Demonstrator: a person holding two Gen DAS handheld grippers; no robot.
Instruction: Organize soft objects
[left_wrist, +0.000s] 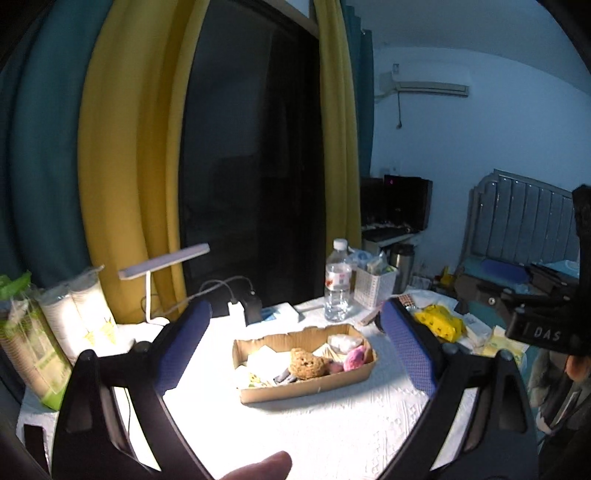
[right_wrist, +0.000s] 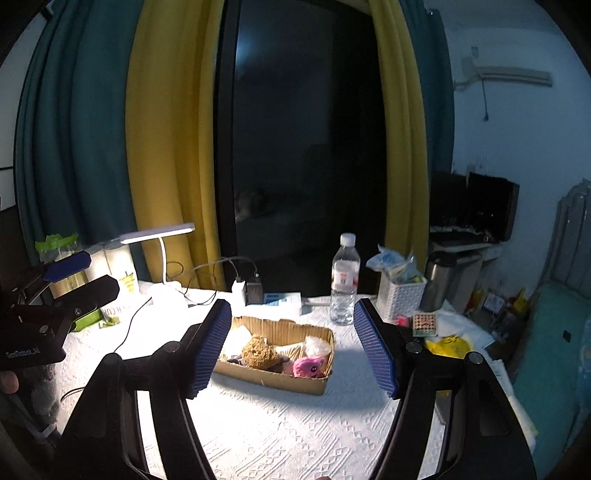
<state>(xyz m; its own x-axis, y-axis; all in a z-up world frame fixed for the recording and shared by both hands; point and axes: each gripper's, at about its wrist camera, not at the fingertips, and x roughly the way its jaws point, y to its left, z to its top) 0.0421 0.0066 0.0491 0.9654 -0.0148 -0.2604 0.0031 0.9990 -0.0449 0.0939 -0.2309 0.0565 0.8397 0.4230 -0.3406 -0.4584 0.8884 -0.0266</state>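
A shallow cardboard box (left_wrist: 306, 389) (right_wrist: 273, 376) sits on the white table. In it lie a brown plush (left_wrist: 306, 363) (right_wrist: 260, 352), a pink plush (left_wrist: 356, 358) (right_wrist: 310, 365), white soft items and small pieces. My left gripper (left_wrist: 295, 321) is open and empty, raised in front of the box. My right gripper (right_wrist: 291, 314) is open and empty, also raised in front of the box. The left gripper also shows at the left of the right wrist view (right_wrist: 79, 275), and the right gripper's body shows at the right edge of the left wrist view.
A water bottle (left_wrist: 337, 282) (right_wrist: 344, 280), a white basket (left_wrist: 373, 286) (right_wrist: 400, 297), a steel flask (right_wrist: 437, 280), a desk lamp (left_wrist: 162, 264) (right_wrist: 159, 236), chargers with cables (right_wrist: 245, 288), stacked cups (left_wrist: 79, 314) and a yellow bag (left_wrist: 437, 321) (right_wrist: 448, 345) ring the table.
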